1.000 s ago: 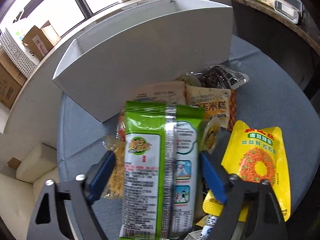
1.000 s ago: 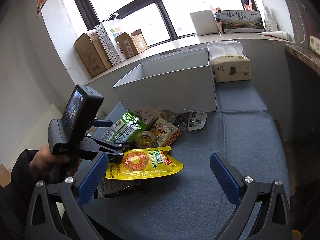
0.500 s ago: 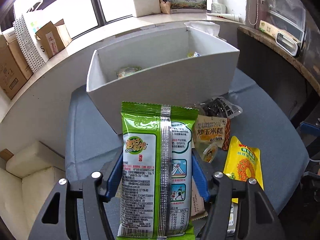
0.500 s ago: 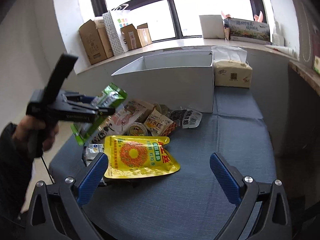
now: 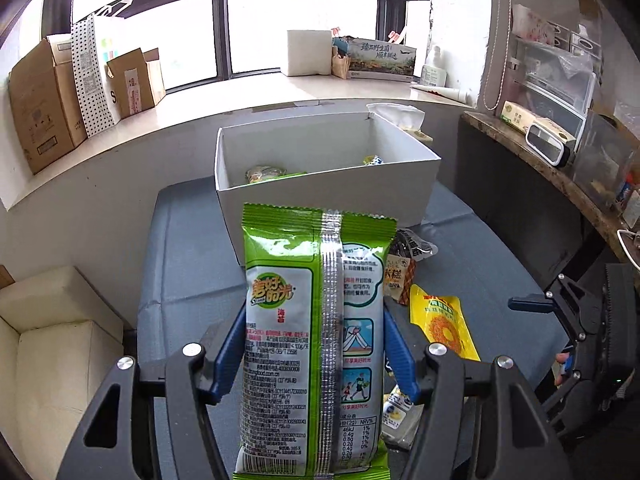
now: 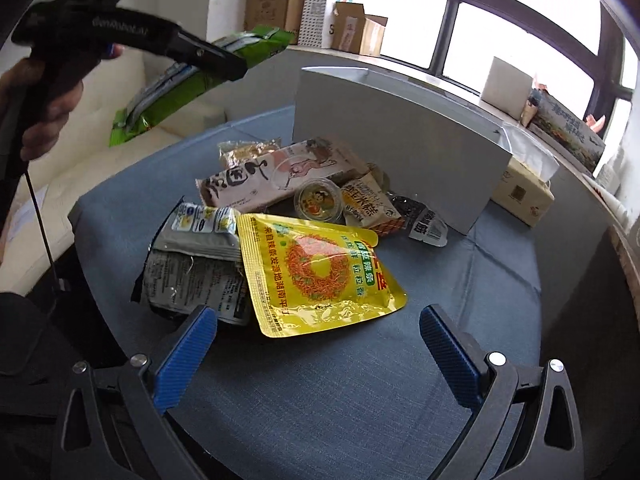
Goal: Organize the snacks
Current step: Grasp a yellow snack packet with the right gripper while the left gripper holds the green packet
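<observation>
Two pairs of black tongs with blue pads are in view, one in each of the person's hands. The left tongs are clenched on one tall green and white foil snack packet, a blue pad pressing each long edge; the packet stands upright between them, lifted clear of the blue-grey cloth worktop and held in front of one open white cardboard box. At least three small snacks lie inside the box; they are too small to identify. The packet's back carries Chinese print, a web address ending "food.com.cn" and a nutrition table headed "NRV%".

The right tongs are released, their pads wide apart with nothing between them, hovering above the worktop just in front of a loose pile of snacks. In the pile I count one glossy yellow pouch with a ring of orange strips pictured and red and green Chinese lettering, one long pink-beige wrapper with brush-style characters, one small round clear cup with a cartoon lid, one small orange-edged sachet, one dark packet with a white label, one grey multi-pack with blue and yellow logos, and one crumpled grey wrapper. The yellow pouch lies nearest the right tongs, its lower edge between the two pads' line of sight but not touching them.

From the right camera, a hand grips the left tongs' handle, printed in faint, unreadable letters.
</observation>
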The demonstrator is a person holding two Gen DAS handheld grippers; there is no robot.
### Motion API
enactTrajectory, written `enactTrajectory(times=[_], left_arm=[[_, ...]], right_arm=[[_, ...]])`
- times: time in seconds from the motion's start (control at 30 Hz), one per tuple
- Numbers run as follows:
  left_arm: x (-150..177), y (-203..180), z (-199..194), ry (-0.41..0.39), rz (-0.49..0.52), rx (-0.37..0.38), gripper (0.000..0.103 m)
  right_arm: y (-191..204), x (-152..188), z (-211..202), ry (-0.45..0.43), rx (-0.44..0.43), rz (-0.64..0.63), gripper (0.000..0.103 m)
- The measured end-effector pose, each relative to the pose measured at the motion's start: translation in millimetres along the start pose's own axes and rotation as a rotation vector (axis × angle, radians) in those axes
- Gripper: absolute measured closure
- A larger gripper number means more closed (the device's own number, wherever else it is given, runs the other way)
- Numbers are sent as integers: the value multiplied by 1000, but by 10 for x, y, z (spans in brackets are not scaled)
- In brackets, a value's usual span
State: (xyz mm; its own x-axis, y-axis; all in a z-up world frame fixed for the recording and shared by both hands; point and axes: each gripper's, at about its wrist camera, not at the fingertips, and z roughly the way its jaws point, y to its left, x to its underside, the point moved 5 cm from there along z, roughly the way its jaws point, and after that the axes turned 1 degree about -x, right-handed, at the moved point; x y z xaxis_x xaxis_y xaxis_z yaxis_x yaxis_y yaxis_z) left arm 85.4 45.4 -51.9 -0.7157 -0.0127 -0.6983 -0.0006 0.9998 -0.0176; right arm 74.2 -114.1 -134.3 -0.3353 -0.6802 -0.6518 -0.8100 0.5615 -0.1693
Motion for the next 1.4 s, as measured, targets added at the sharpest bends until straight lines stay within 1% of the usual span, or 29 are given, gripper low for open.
enactTrajectory(times=[0.1, 0.23, 0.33, 0.43, 0.53, 0.63, 0.77, 0.83, 0.97, 1.03, 1.1, 1.13, 1.2, 1.23, 1.27, 1.3, 1.4], left_arm=[[84, -10, -62, 3, -10, 19, 35], [157, -55, -82, 1, -16, 25, 35], [191, -86, -92, 2, -22, 38, 35], [210, -90, -99, 3, -24, 44, 35], [222, -75, -95, 4, -39, 51, 35], [232, -61, -84, 9, -41, 50, 35], [247, -41, -70, 14, -41, 41, 34], [254, -47, -71, 9, -40, 44, 34], [262, -47, -62, 9, -45, 44, 34], [267, -45, -63, 11, -47, 46, 34], [271, -35, -70, 10, -50, 48, 34], [272, -30, -70, 10, -52, 46, 34], [281, -29, -67, 13, -49, 40, 34], [284, -33, -70, 12, -49, 43, 34], [289, -34, -72, 12, -50, 46, 34], [291, -37, -72, 12, -48, 46, 34], [296, -21, -78, 10, -52, 45, 33]], right_arm=[[24, 49, 4, 19, 74, -101, 0], [-4, 119, 39, 44, 126, -188, 0], [-6, 100, 110, 27, 186, -275, 0], [99, 69, 150, -16, 245, -415, 0], [216, 36, 242, -36, 302, -553, 0], [220, -29, 364, -31, 306, -590, 0], [113, -140, 452, -32, 268, -558, 0], [51, -196, 485, -36, 266, -550, 0], [-1, -290, 523, -53, 209, -522, 0], [-12, -316, 568, -46, 189, -522, 2], [-10, -344, 591, -48, 173, -529, 20], [-10, -362, 614, -42, 166, -525, 26], [-18, -387, 667, -30, 174, -535, 48], [-21, -393, 699, -20, 174, -540, 56], [-27, -400, 727, -10, 162, -537, 77], [-42, -414, 748, -5, 158, -527, 83], [-58, -462, 677, -35, 161, -512, 91]])
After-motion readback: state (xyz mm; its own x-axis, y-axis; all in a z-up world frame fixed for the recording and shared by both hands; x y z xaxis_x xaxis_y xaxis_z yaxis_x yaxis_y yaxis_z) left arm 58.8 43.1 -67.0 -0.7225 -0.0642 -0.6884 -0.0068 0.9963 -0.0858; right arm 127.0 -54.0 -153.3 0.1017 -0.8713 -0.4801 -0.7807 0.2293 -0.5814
